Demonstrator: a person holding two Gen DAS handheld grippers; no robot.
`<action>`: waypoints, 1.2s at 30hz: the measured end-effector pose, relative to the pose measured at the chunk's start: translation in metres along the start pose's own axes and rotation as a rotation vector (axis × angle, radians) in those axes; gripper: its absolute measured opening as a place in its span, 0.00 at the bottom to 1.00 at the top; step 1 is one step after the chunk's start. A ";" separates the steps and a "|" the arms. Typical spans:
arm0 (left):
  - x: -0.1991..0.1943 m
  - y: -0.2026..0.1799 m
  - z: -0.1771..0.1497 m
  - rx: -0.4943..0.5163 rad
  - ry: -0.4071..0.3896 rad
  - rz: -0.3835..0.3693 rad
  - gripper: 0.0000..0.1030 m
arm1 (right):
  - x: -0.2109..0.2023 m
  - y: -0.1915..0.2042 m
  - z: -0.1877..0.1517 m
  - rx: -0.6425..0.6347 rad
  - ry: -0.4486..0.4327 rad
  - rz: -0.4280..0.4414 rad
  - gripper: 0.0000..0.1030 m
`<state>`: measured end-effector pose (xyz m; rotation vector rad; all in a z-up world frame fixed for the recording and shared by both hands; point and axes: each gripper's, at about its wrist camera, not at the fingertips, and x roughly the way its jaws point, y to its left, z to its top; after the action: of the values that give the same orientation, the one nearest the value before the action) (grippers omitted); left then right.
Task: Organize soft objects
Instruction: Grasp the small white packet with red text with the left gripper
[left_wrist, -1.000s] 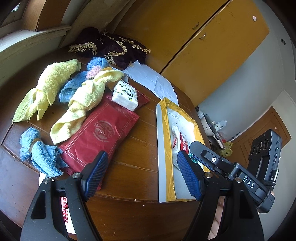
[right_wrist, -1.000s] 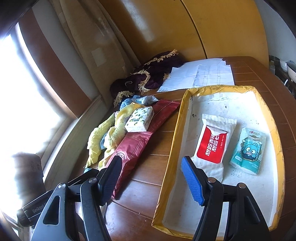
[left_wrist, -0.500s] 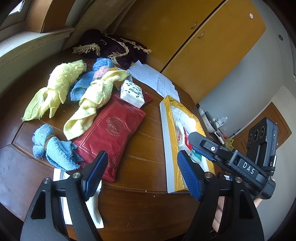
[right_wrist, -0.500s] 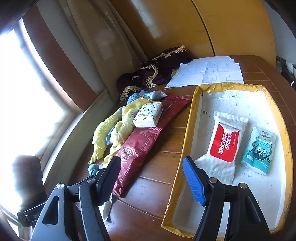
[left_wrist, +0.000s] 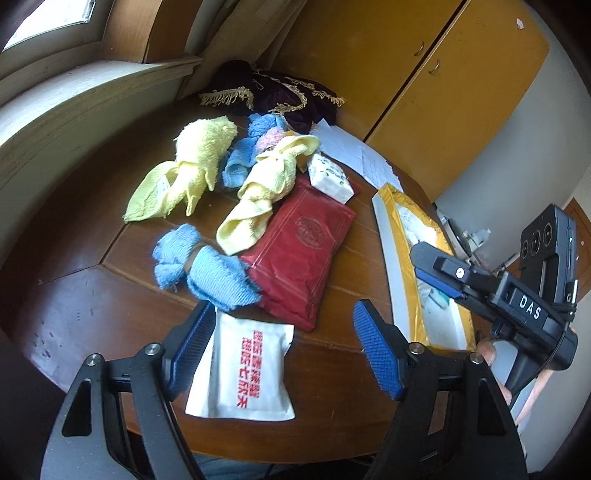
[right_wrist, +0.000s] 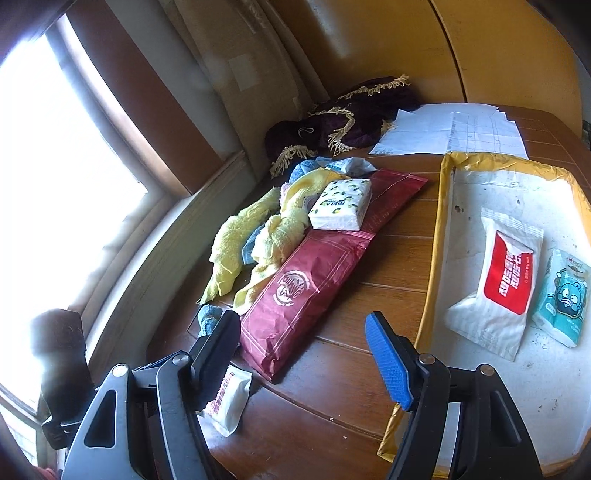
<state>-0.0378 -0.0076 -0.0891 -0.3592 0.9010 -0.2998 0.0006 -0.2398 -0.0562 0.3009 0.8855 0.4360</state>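
On the brown table lie two yellow towels (left_wrist: 184, 168) (left_wrist: 260, 192), a blue cloth (left_wrist: 201, 267), a long red packet (left_wrist: 301, 251) (right_wrist: 306, 280) and a small tissue pack (left_wrist: 330, 179) (right_wrist: 341, 208). A white wipes packet with red print (left_wrist: 245, 373) (right_wrist: 229, 400) lies near the front edge. My left gripper (left_wrist: 284, 349) hangs open just above that white packet. My right gripper (right_wrist: 303, 356) is open too, over bare wood between the red packet and the yellow-rimmed tray (right_wrist: 439, 236) (left_wrist: 386, 236). In the tray rest a white-and-red packet (right_wrist: 506, 277) and a teal pack (right_wrist: 563, 295).
A dark purple fringed cloth (left_wrist: 266, 88) (right_wrist: 351, 118) and white papers (right_wrist: 450, 134) sit at the table's far side. A window sill (left_wrist: 74, 107) curves along the left. Yellow cabinet doors (left_wrist: 424, 74) stand behind. The right gripper's body (left_wrist: 517, 306) hovers over the tray.
Both grippers have drawn back toward the table's front edge. The white packet with red print now shows fully between the left fingers. Nothing was picked up.
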 end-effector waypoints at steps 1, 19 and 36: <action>0.000 0.002 -0.004 0.008 0.012 0.011 0.75 | 0.001 0.002 -0.001 -0.003 0.005 0.004 0.70; 0.033 -0.021 -0.036 0.145 0.086 0.255 0.80 | 0.007 0.008 -0.010 -0.003 0.023 0.002 0.70; 0.012 0.012 -0.039 0.100 0.000 0.195 0.40 | 0.034 0.042 -0.011 -0.097 0.093 0.043 0.70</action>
<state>-0.0607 -0.0086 -0.1250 -0.1775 0.9102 -0.1642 0.0007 -0.1857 -0.0683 0.2118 0.9466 0.5342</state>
